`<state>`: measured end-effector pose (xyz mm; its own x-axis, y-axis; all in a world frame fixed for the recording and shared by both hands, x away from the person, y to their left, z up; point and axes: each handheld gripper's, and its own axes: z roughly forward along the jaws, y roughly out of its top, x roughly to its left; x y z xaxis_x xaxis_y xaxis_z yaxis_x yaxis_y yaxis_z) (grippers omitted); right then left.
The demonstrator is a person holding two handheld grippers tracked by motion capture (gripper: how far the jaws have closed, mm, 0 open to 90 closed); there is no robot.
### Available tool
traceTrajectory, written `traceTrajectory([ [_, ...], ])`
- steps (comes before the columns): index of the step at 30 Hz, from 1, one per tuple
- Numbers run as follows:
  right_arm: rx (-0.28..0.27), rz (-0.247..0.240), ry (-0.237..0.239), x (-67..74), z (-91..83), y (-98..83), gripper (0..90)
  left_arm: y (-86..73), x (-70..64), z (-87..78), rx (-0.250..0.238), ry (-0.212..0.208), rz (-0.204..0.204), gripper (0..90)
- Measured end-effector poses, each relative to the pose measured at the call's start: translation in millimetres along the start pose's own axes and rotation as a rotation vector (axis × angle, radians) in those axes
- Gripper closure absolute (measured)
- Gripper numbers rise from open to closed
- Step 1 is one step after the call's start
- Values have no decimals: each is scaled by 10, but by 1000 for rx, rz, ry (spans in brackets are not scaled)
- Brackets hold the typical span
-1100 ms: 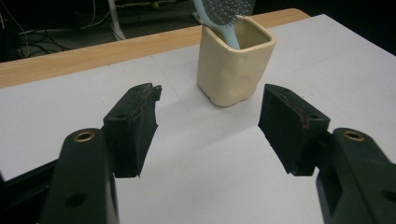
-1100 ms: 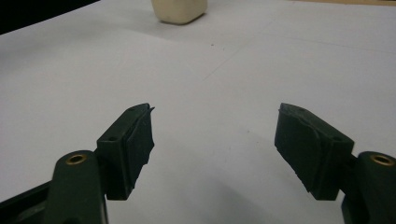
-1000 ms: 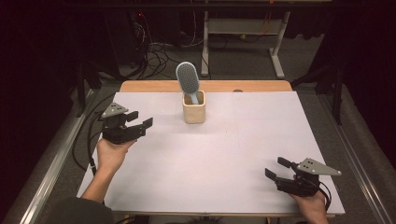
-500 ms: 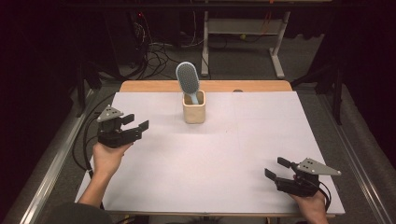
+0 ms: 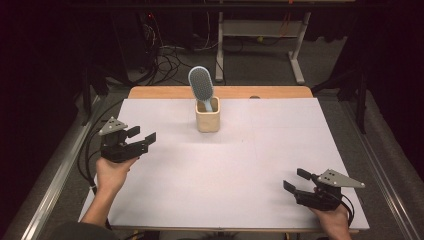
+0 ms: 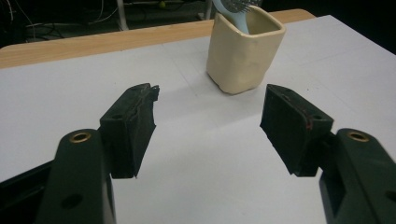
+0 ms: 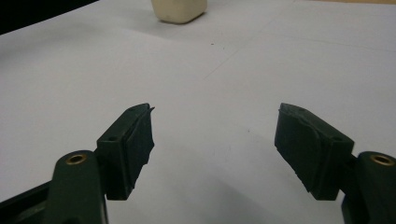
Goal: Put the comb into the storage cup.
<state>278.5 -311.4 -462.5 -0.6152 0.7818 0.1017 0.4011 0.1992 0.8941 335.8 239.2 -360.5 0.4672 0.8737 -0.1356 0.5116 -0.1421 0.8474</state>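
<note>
The brush (image 5: 201, 86) stands in the cup (image 5: 207, 115) at the back of the bench (image 5: 235, 165). The left tool (image 5: 141, 139) has just been opening wider, holding nothing. The right tool (image 5: 294, 181) is open and holds nothing too. Nothing is picked up yet.

The cream cup (image 6: 244, 55) is looking matt and faintly dimpled, like soft plastic. The pale-blue brush (image 5: 202, 86) inside is showing smooth plastic. The counter (image 5: 225, 180) is wearing a flat white, paper-like sheet, bare wood edging behind. Left tongs (image 6: 208, 122): dull black pads, rough-edged.
</note>
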Motion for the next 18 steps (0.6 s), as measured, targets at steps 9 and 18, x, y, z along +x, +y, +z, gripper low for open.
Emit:
traceTrajectory([
  [9,0,5,-2,-5,-1,-2,284,-58,8,-60,-11,-4,-10,349],
  [18,0,7,-1,-4,-4,-2,285,-125,10,-92,-18,-6,-13,346],
])
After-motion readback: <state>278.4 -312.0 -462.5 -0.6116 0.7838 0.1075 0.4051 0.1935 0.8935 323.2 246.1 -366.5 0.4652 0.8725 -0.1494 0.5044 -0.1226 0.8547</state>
